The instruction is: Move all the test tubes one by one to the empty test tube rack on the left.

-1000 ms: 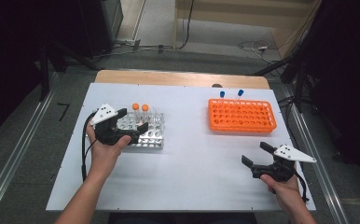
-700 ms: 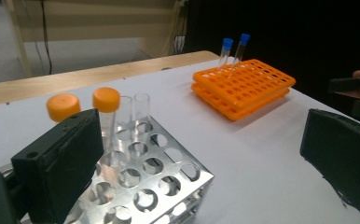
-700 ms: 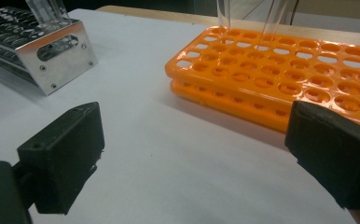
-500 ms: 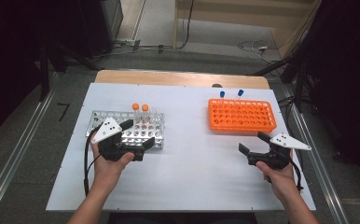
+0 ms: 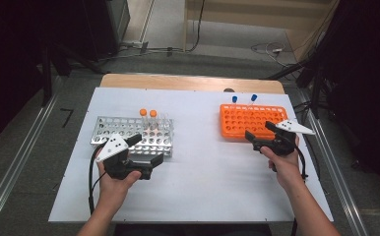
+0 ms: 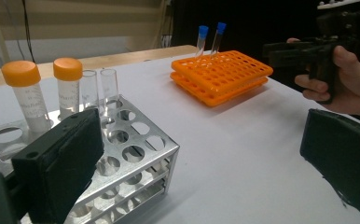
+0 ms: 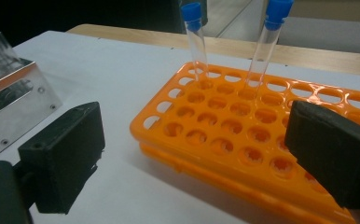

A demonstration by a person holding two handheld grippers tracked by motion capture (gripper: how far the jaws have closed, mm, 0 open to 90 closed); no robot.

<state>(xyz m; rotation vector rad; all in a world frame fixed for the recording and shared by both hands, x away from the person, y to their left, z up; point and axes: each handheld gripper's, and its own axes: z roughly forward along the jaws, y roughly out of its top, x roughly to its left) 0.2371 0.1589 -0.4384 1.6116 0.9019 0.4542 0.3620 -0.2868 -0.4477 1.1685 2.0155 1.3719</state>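
Note:
A metal rack (image 5: 129,132) stands at the left of the white table. It holds two orange-capped tubes (image 6: 26,93) and two uncapped clear tubes (image 6: 99,88). An orange rack (image 5: 249,120) at the right carries two blue-capped tubes (image 7: 194,42) in its far row. My left gripper (image 5: 147,150) hovers at the metal rack's near right corner, open, with nothing between its jaws (image 6: 201,135). My right gripper (image 5: 258,130) is at the orange rack's near edge, open and empty (image 7: 192,140), looking across the rack (image 7: 234,126) toward the blue-capped tubes.
A wooden strip (image 5: 188,82) runs along the table's far edge. Bare white tabletop (image 5: 203,167) lies between the two racks and in front of them. Metal rails (image 5: 15,162) flank the table on both sides.
My left gripper has drawn back from above the metal rack to its near right corner. My right gripper has moved forward from the table's near right up to the orange rack.

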